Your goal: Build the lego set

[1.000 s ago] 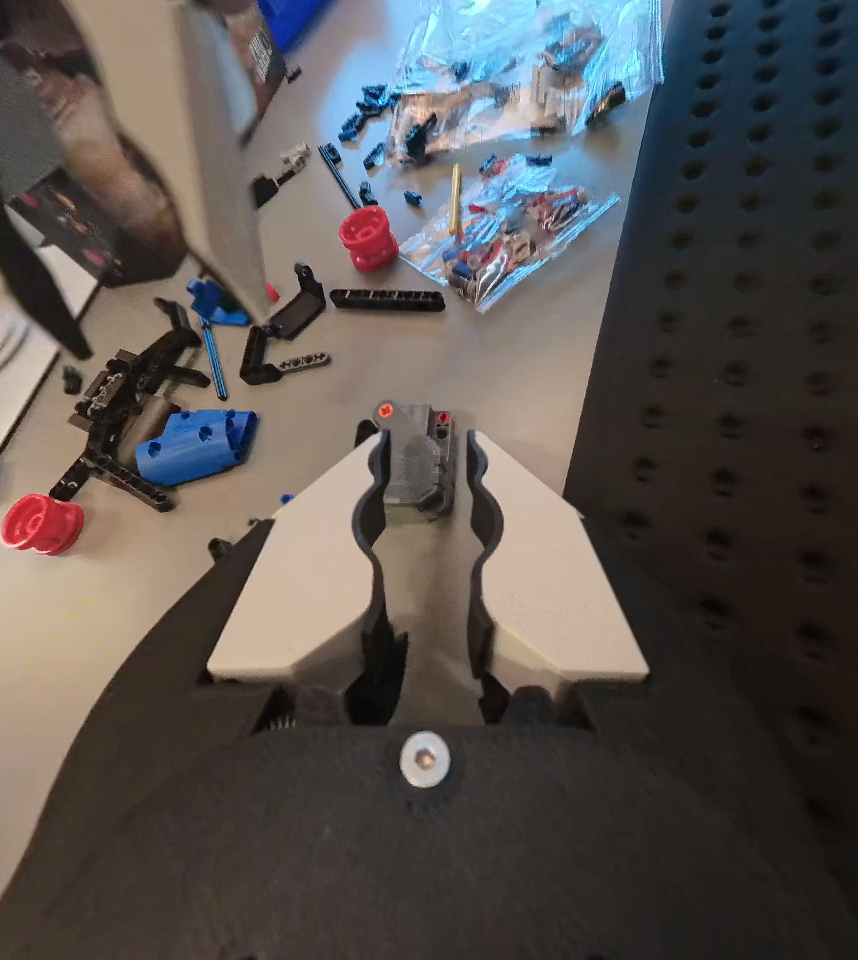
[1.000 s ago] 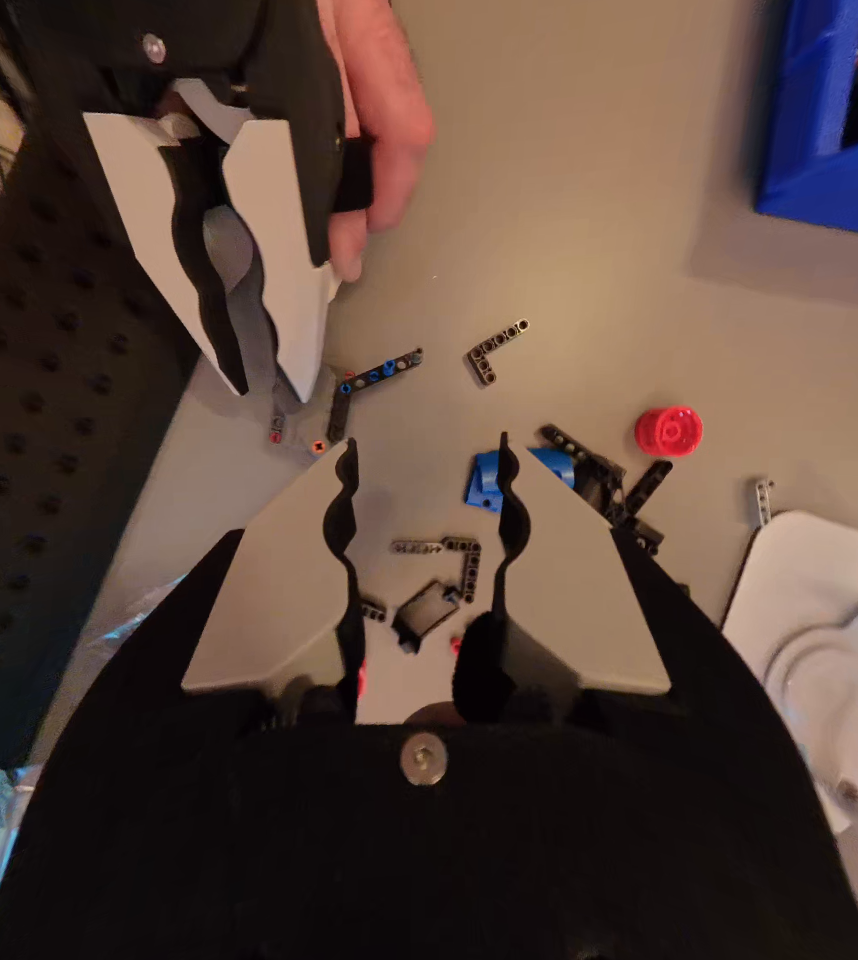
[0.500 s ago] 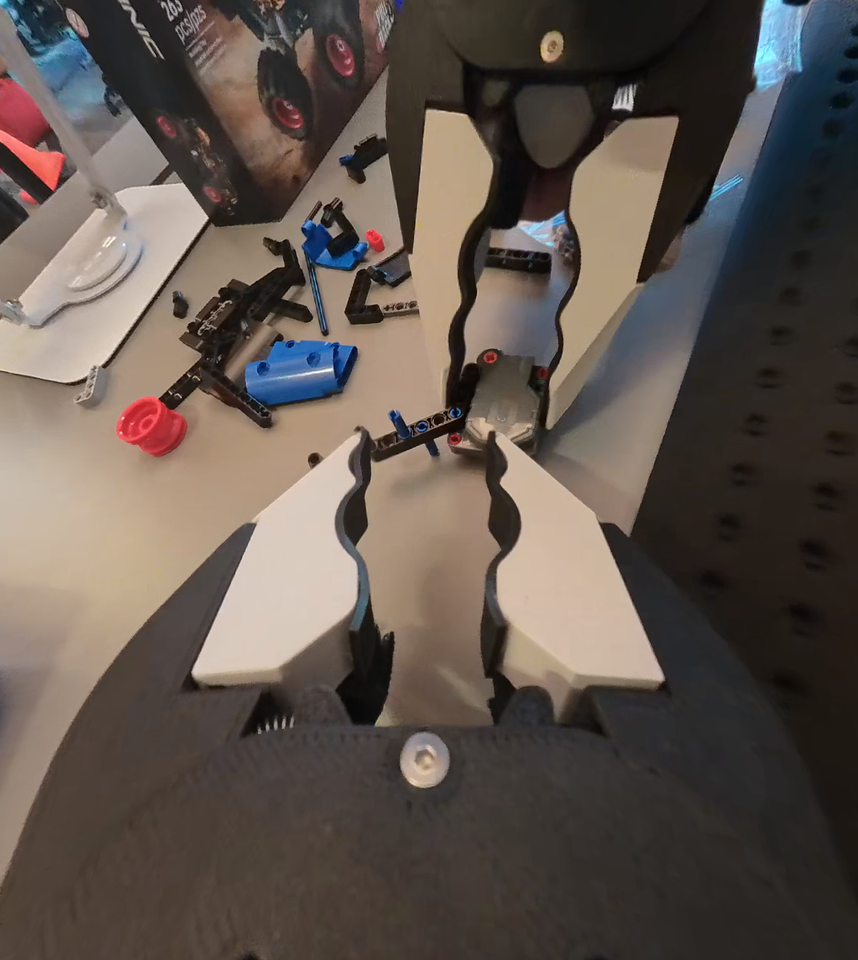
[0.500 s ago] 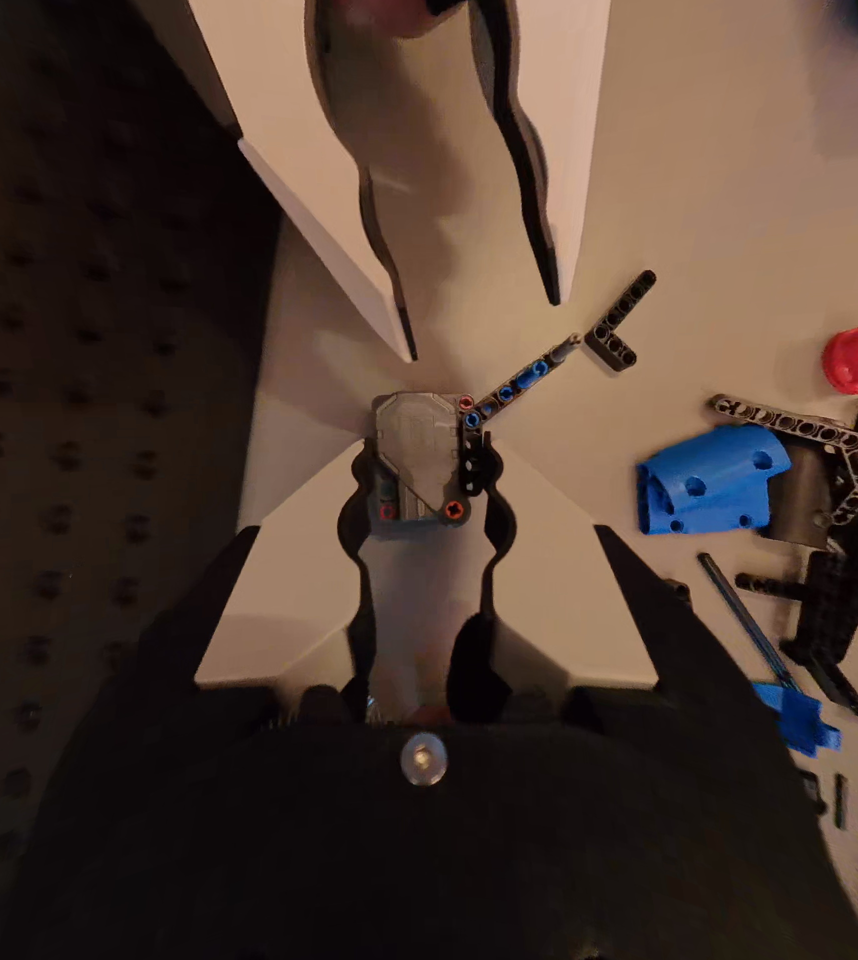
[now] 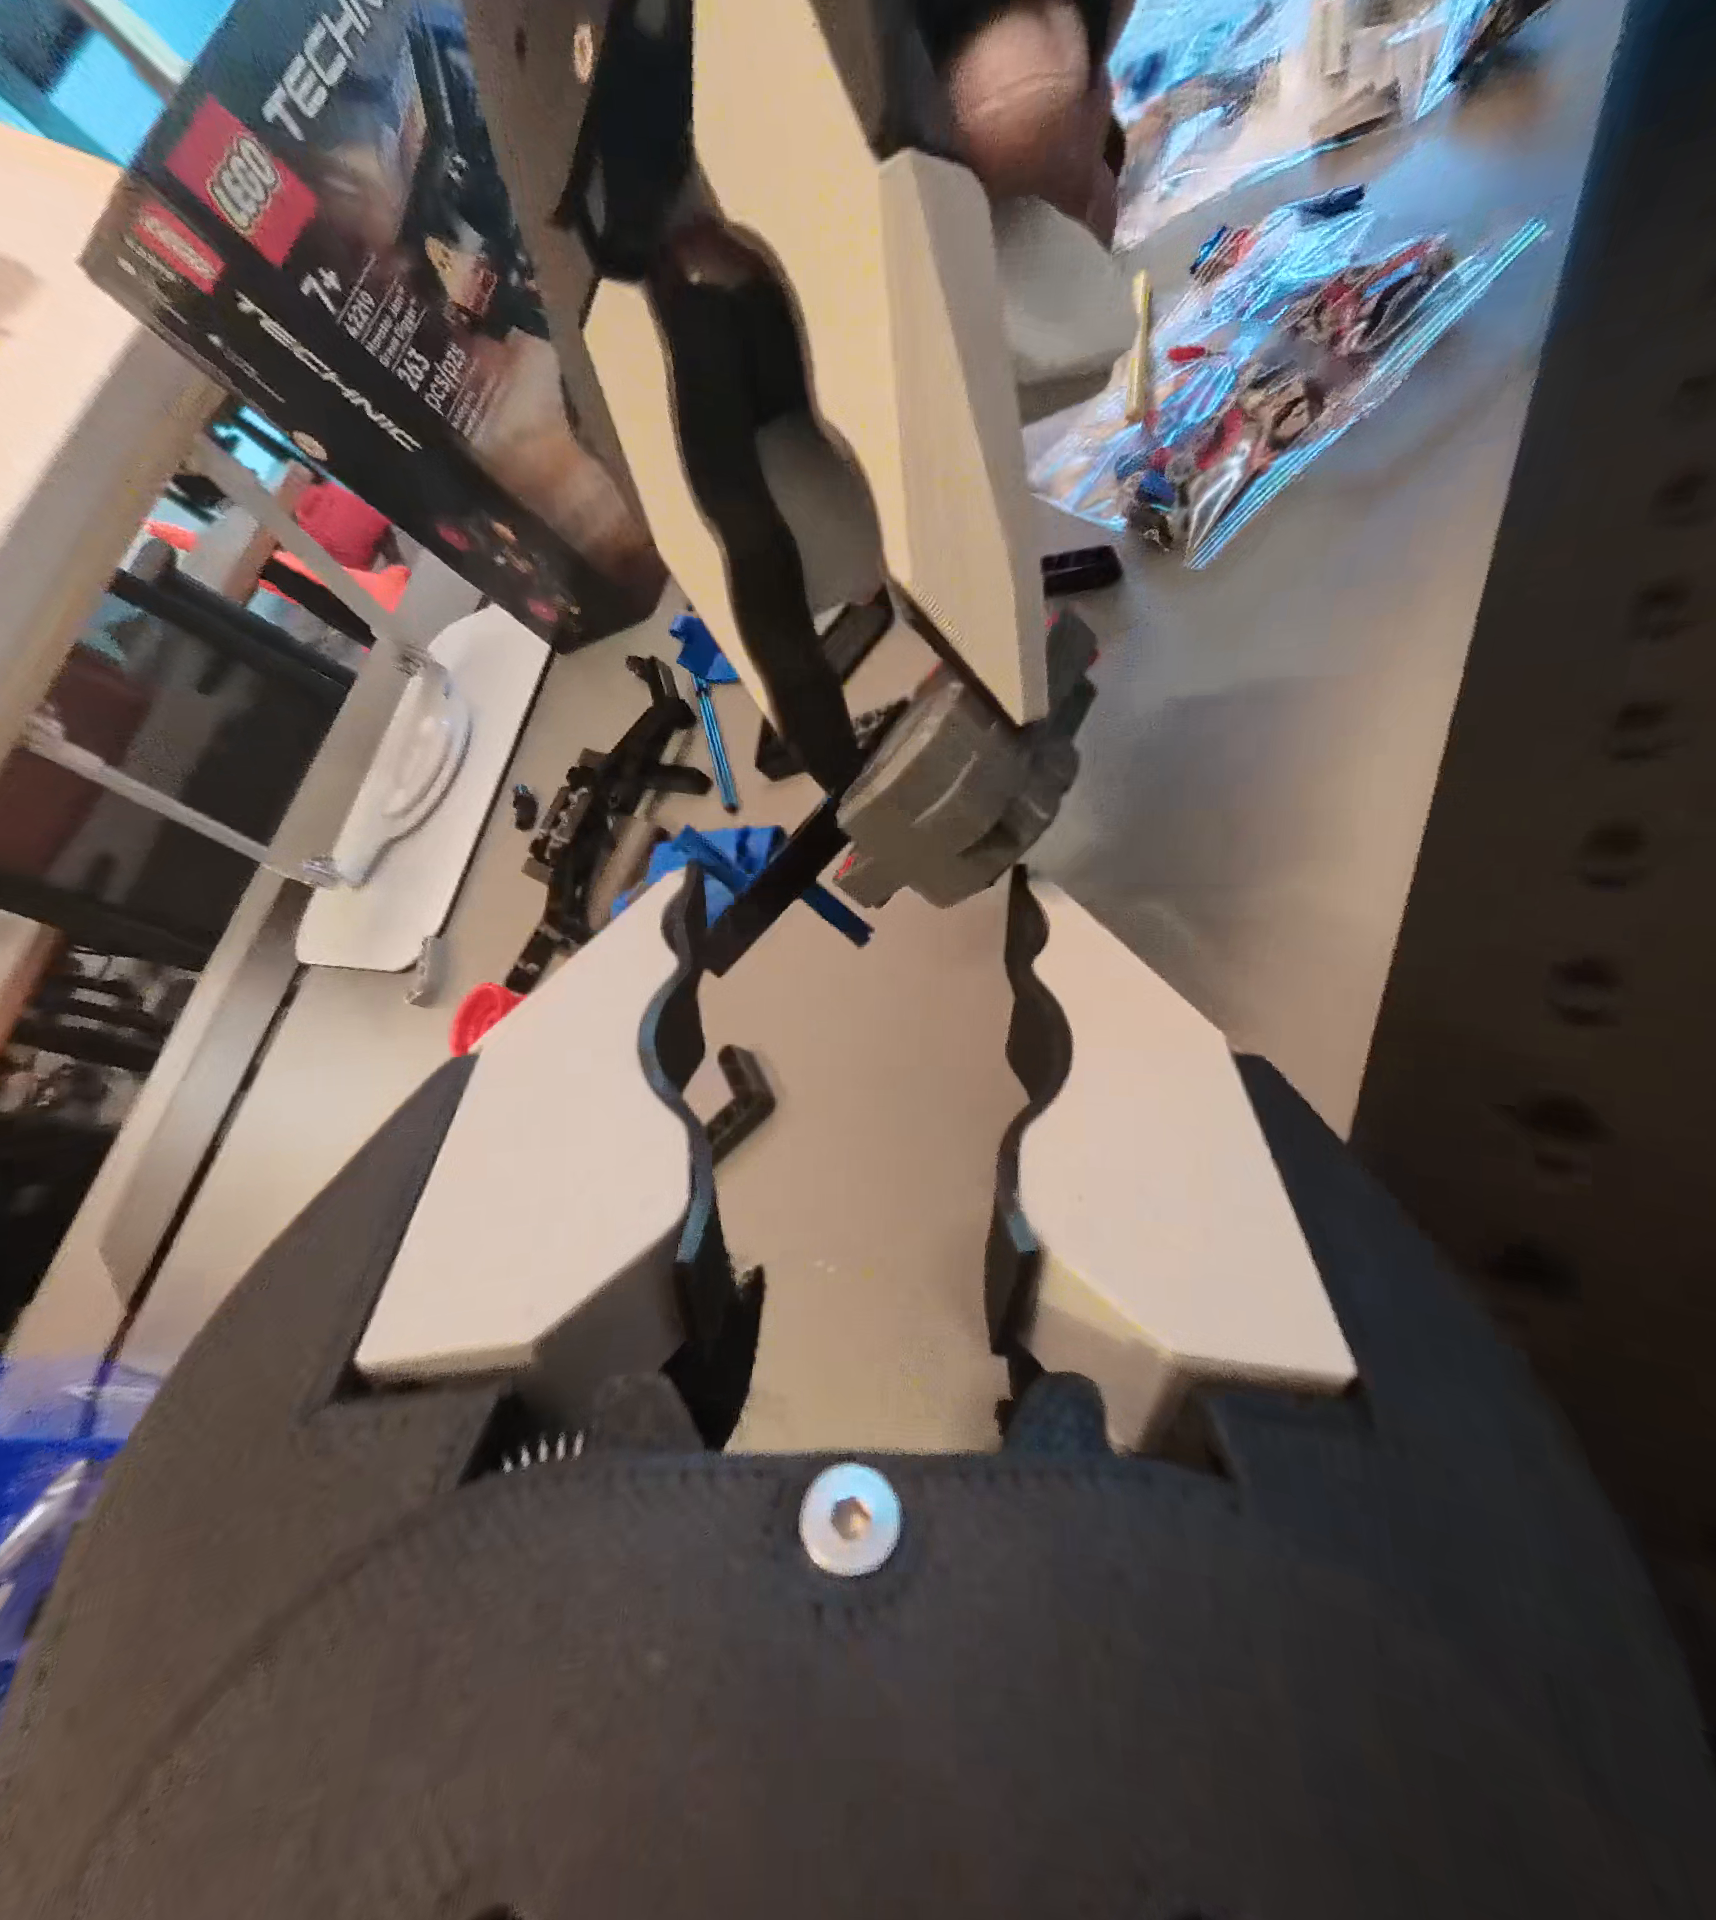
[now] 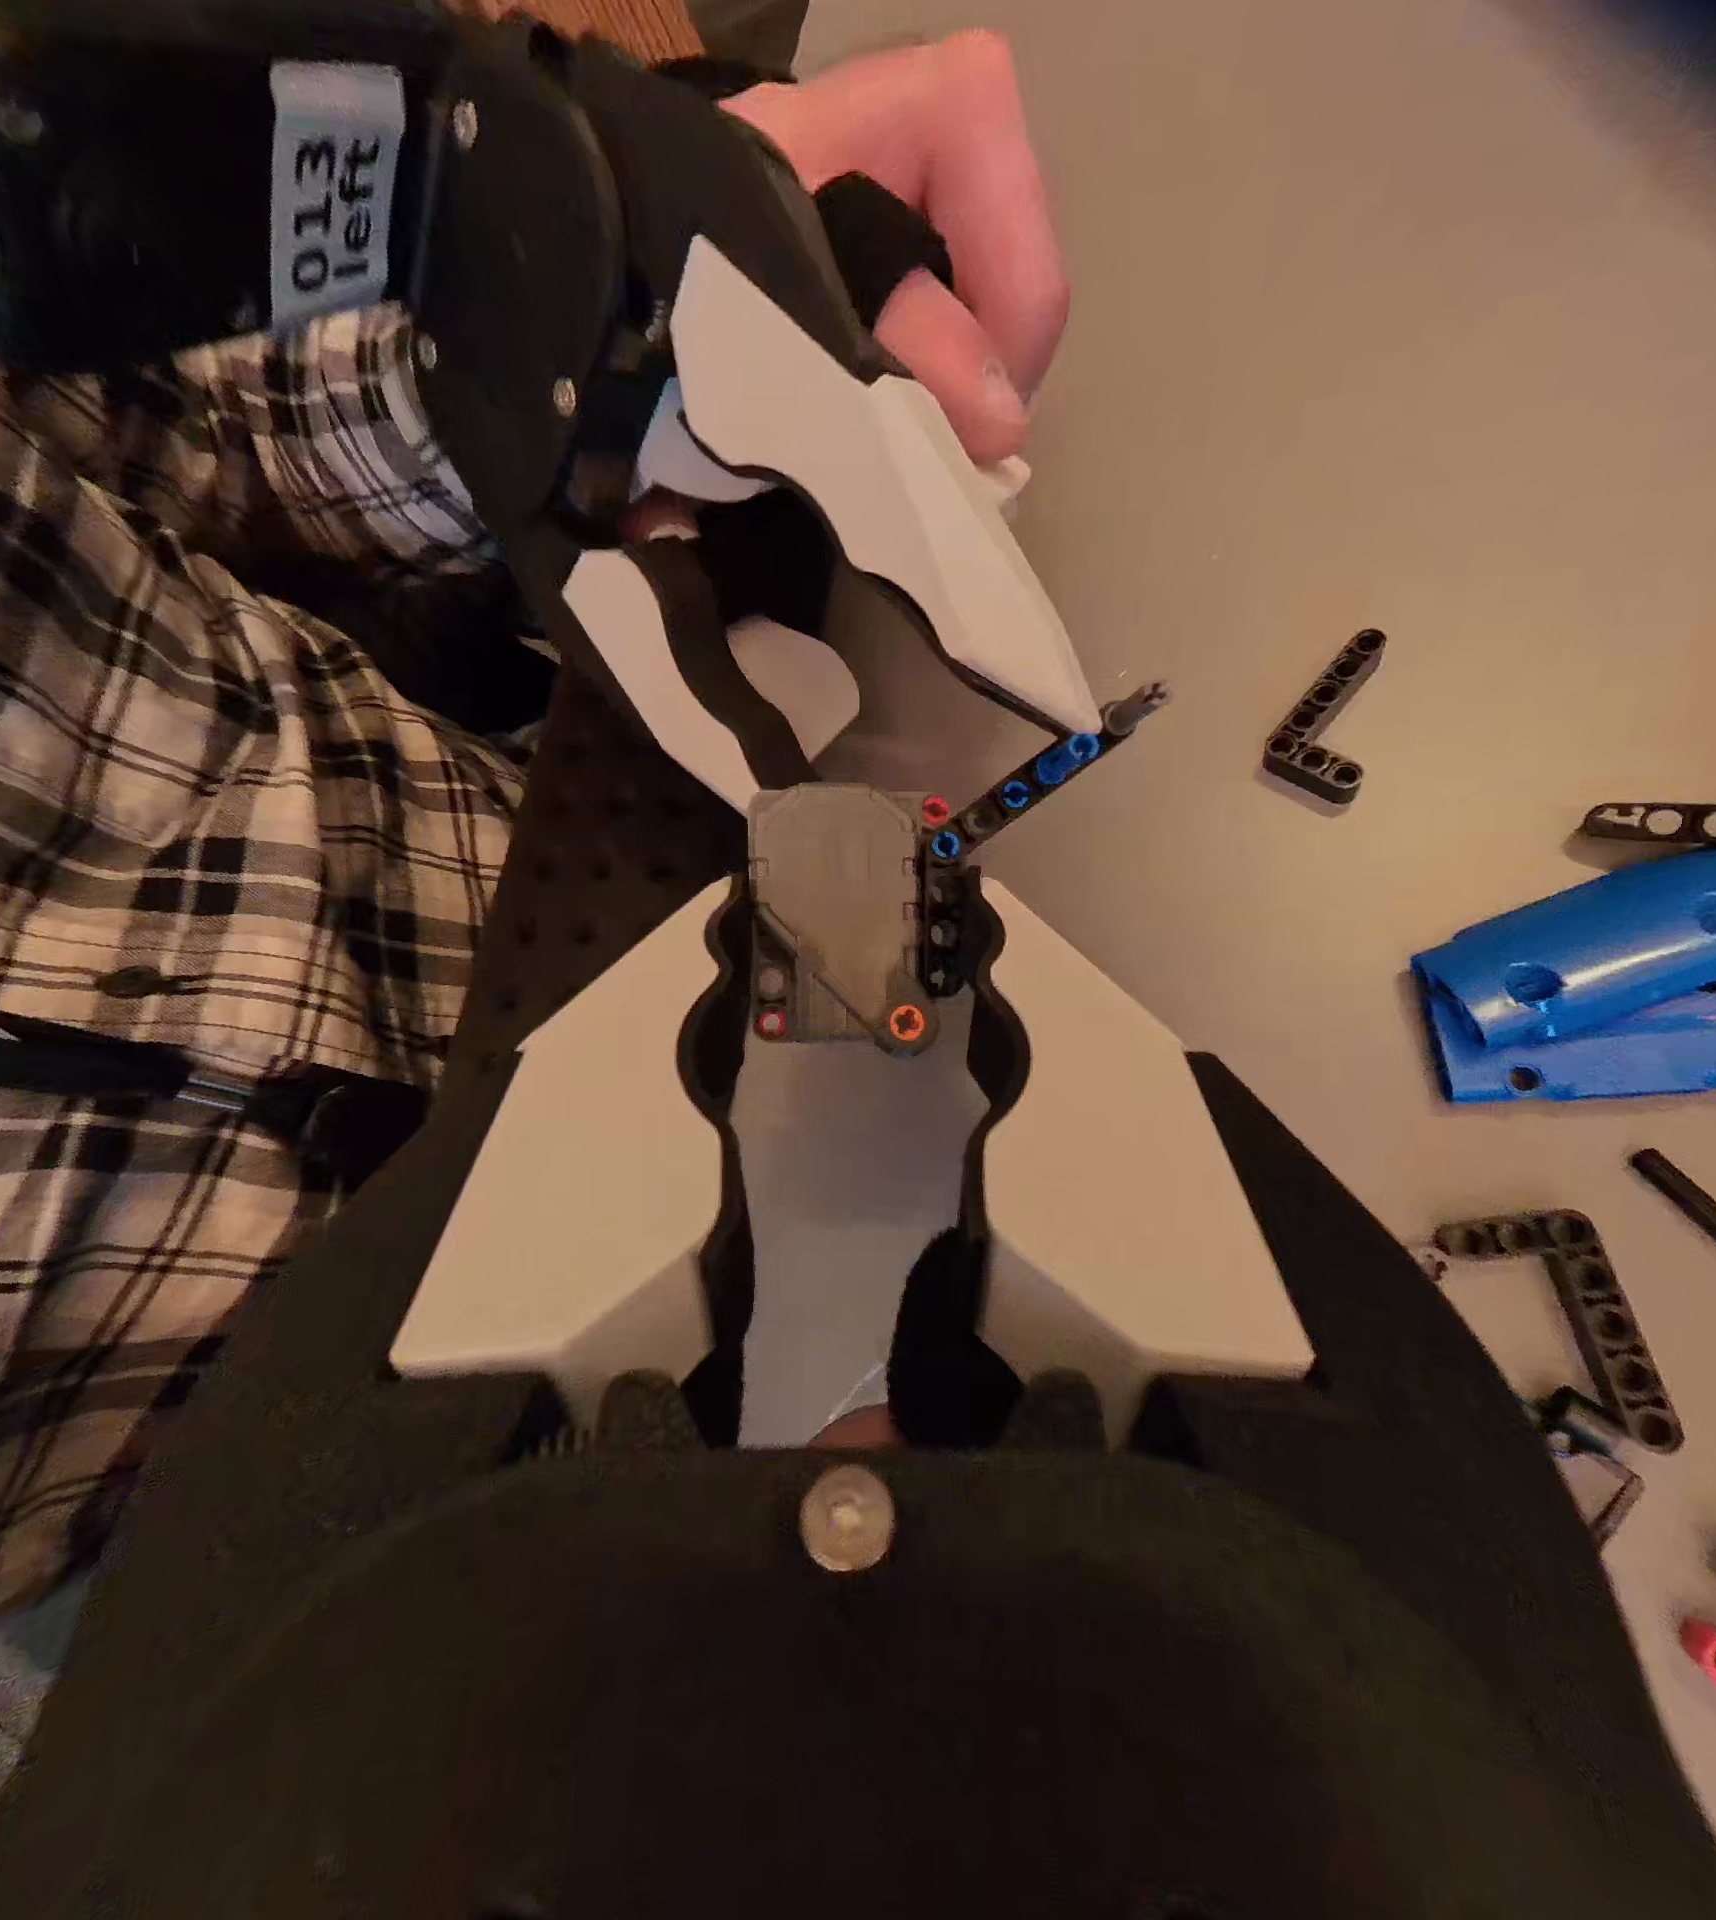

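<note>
A grey motor block (image 6: 833, 914) with a black beam (image 6: 999, 800) carrying blue pins is held a little above the table. My right gripper (image 6: 854, 904) is shut on the block's sides. In the left wrist view the right gripper (image 5: 937, 748) comes down from above with the block (image 5: 937, 821), and the beam (image 5: 781, 894) points at my left finger. My left gripper (image 5: 849, 904) is open and empty, just in front of the block. In the right wrist view the left gripper (image 6: 927, 748) has one fingertip at the beam's far end.
A blue panel (image 6: 1612, 977), black L-beams (image 6: 1321, 717) and a red wheel (image 5: 480, 1013) lie on the table. The set's box (image 5: 366, 343) and parts bags (image 5: 1280, 343) stand behind. A black perforated mat (image 5: 1612, 935) borders the table. A person's plaid sleeve (image 6: 158, 727) shows at left. My two grippers' fingertips are within a few centimetres of each other.
The left gripper let go of the grey block and opened. The right gripper closed on the block and raised it off the table. Both views have tilted.
</note>
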Available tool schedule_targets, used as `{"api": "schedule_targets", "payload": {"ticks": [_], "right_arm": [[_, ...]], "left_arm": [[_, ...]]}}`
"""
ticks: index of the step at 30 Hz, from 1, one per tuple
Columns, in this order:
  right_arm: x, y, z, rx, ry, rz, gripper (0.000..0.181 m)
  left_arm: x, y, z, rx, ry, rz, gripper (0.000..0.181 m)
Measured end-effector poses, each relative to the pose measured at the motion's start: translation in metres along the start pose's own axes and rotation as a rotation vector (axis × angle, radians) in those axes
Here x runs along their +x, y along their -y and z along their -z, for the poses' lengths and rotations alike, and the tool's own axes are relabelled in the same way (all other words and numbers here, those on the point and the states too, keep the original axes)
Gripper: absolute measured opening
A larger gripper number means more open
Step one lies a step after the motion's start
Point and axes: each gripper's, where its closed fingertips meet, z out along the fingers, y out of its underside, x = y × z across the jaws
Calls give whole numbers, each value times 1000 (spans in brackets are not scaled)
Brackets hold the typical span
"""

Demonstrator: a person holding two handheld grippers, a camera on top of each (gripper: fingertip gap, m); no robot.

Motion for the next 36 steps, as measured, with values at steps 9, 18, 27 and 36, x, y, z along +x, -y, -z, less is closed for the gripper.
{"api": "schedule_targets", "payload": {"ticks": [9,18,27,36], "right_arm": [[-4,13,-9,-27,94,-38,39],[6,36,-20,-5,154,-88,42],[12,72,-14,206,185,-186,52],[19,60,10,213,0,-138,52]], "left_arm": [[0,15,4,40,46,-125,60],[-20,3,14,-30,76,-88,39],[-56,-6,37,-30,127,1,24],[-92,-66,68,-272,133,186,24]]}}
